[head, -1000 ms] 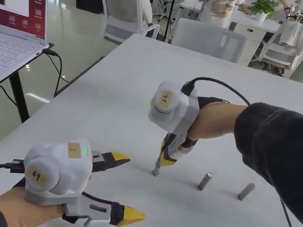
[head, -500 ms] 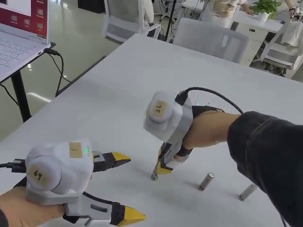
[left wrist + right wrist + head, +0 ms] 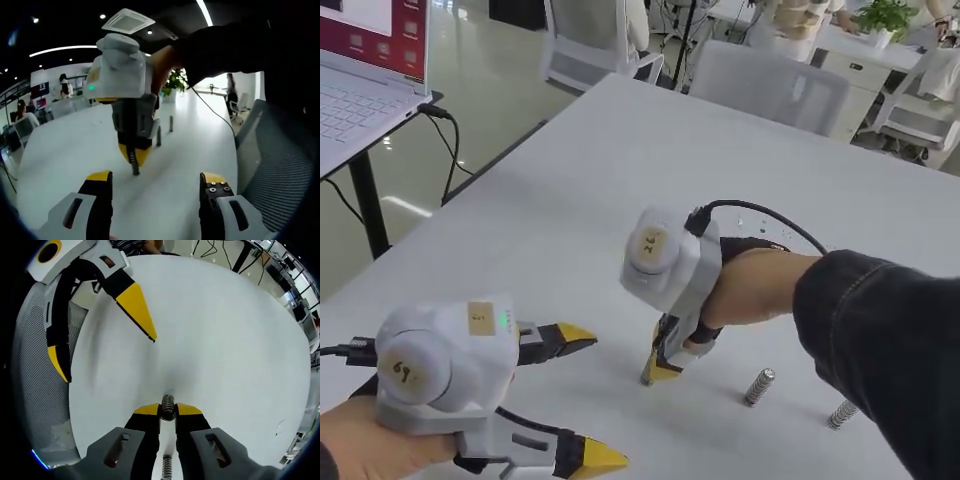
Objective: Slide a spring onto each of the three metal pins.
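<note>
Spring (image 3: 168,402) in right claw (image 3: 168,411) over white table (image 3: 580,180), chairs (image 3: 765,85) beyond.

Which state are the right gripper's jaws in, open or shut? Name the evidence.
Shut on the spring. In the right gripper view the yellow tips of the right gripper press against both its sides.

A sleeve (image 3: 880,340) hides part of one spring (image 3: 839,414); laptop (image 3: 360,70) cut off — left edge.
</note>
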{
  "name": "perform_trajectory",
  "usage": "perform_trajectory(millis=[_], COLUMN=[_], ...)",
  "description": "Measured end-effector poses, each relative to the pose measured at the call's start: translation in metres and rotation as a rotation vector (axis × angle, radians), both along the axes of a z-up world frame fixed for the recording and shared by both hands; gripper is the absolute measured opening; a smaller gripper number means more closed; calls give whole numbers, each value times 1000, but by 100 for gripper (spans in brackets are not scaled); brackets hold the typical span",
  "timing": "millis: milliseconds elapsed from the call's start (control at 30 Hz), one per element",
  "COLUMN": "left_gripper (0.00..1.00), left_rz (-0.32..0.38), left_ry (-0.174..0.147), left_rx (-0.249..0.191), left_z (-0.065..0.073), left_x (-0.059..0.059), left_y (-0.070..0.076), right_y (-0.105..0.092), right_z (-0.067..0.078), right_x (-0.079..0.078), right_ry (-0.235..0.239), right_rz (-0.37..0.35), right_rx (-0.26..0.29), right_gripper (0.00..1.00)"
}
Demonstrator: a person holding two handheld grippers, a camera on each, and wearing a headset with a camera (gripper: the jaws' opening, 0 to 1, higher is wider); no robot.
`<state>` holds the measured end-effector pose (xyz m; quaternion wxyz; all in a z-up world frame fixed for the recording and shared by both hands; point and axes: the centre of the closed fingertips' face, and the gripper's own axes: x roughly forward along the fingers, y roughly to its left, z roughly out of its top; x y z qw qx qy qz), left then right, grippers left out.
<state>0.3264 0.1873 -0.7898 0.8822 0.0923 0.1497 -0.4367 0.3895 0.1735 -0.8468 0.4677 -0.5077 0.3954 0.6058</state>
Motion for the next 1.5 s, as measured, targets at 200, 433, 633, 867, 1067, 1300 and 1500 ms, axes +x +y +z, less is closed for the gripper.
perform_trajectory(millis=[200, 433, 633, 867, 1067, 1300, 1500], left_gripper=[66, 66, 66, 67, 67, 68, 69], left_rz=[1, 0, 0, 0, 0, -2, -3], left_ry=[3, 2, 7, 10, 10, 14, 19], left_rx=[2, 1, 2, 3, 3, 5, 3], left_z=[-1, 0, -2, -2, -2, -3, -3], left_x=[-1, -1, -1, -1, -2, -2, -2], left_y=[0, 0, 0, -1, -1, -2, -4], right_y=[1, 1, 0, -1, -2, -9, -16], right_z=[0, 0, 0, 2, 5, 8, 11], right_x=[-1, -1, -1, 1, 3, 3, 4], right_ry=[4, 8, 13, 12, 7, 8, 12], right_rz=[-6, -10, -18, -31, -44, -69, -102], right_rx=[6, 17, 32, 56, 77, 106, 133], right_gripper=[8, 9, 9, 13, 17, 21, 23])
